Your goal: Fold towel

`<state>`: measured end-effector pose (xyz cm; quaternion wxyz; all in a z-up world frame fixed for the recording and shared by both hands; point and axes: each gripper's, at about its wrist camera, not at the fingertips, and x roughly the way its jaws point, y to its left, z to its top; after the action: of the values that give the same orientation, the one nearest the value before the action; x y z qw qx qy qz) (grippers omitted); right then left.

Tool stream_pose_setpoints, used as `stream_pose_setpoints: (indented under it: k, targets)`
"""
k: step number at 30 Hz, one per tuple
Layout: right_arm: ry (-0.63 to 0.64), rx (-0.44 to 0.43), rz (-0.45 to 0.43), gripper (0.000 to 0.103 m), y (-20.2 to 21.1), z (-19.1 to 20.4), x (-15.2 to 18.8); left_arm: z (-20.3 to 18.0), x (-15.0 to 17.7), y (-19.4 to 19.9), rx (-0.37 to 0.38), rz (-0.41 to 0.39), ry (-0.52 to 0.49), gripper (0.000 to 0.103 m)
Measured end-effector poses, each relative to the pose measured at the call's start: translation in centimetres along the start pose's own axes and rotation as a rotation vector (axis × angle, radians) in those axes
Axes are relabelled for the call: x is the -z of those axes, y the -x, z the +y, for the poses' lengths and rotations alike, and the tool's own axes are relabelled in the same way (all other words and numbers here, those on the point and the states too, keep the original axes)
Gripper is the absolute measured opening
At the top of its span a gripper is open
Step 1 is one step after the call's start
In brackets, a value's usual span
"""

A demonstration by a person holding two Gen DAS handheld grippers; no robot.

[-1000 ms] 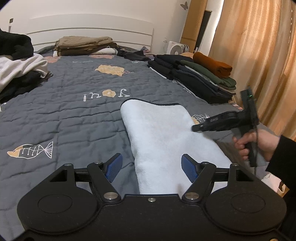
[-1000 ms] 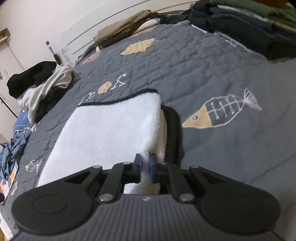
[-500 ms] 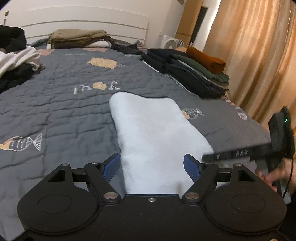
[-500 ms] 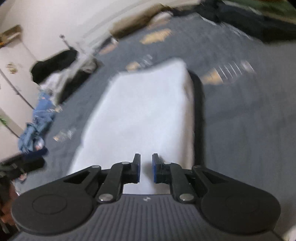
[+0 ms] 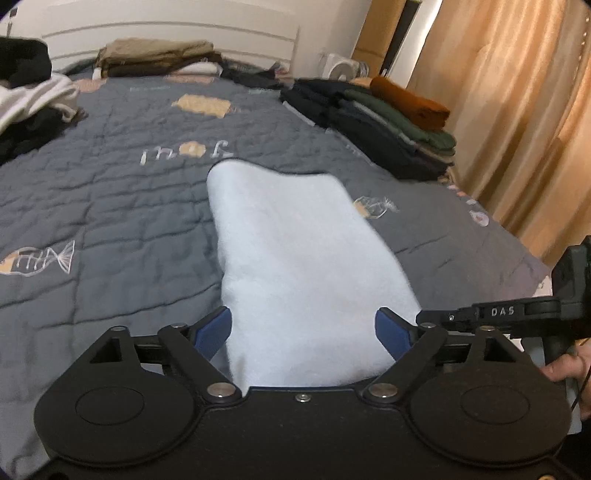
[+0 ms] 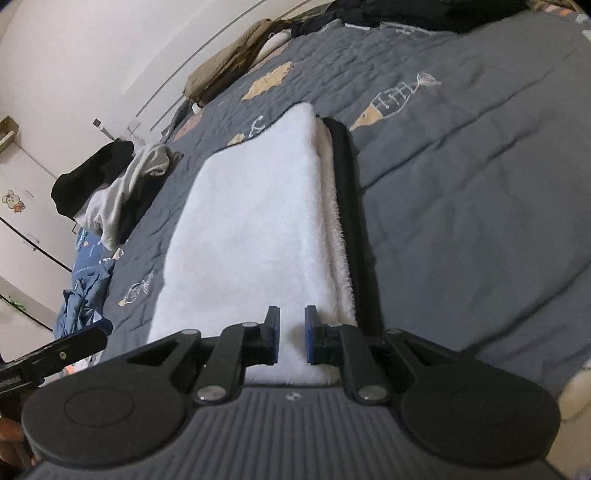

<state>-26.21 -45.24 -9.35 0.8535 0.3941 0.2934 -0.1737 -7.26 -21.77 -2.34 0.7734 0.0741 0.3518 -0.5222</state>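
Bedroom interior. A grey quilted bedspread with embroidered fish covers the bed; a white slatted headboard stands against a white wall. Orange-tan curtains hang at right. Folded clothing stacks line the bed's edges.

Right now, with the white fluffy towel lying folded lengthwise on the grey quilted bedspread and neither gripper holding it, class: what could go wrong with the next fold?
1. The white fluffy towel's layers are offset: its black-trimmed edge pokes out, so another fold may end uneven.
2. The right gripper stands only slightly open; it might catch one layer, not all.
3. The left gripper and the right sit close together and could collide.
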Motion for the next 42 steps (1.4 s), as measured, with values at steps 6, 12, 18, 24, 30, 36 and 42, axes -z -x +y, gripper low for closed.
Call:
stream_pose_setpoints:
  k: [6,12,18,24,30,36,42]
  targets:
    - [0.101,0.097,0.005,0.029,3.0,3.0,0.3,-1.3,-1.0,1.9,-0.021,-0.032,0.009,0.101]
    - [0.136,0.134,0.001,0.045,5.4,4.6,0.1,-2.0,-1.3,3.4,-0.083,0.003,-0.015,0.103]
    - [0.176,0.178,0.066,0.049,5.9,6.8,0.1,-2.0,-2.0,4.7,-0.162,0.043,0.008,0.103]
    - [0.199,0.174,0.121,0.051,6.6,8.9,-0.1,-2.1,-2.9,5.2,-0.138,0.124,0.05,0.103]
    - [0.204,0.179,0.131,0.052,7.3,10.3,-0.5,-3.0,-3.1,5.9,-0.168,0.16,0.021,0.103]
    - [0.212,0.192,0.151,0.053,7.4,10.9,0.0,-3.1,-3.1,6.6,-0.14,0.172,0.029,0.103]
    - [0.22,0.209,0.16,0.053,7.3,11.1,0.3,-3.3,-3.0,7.0,-0.147,0.154,0.012,0.103]
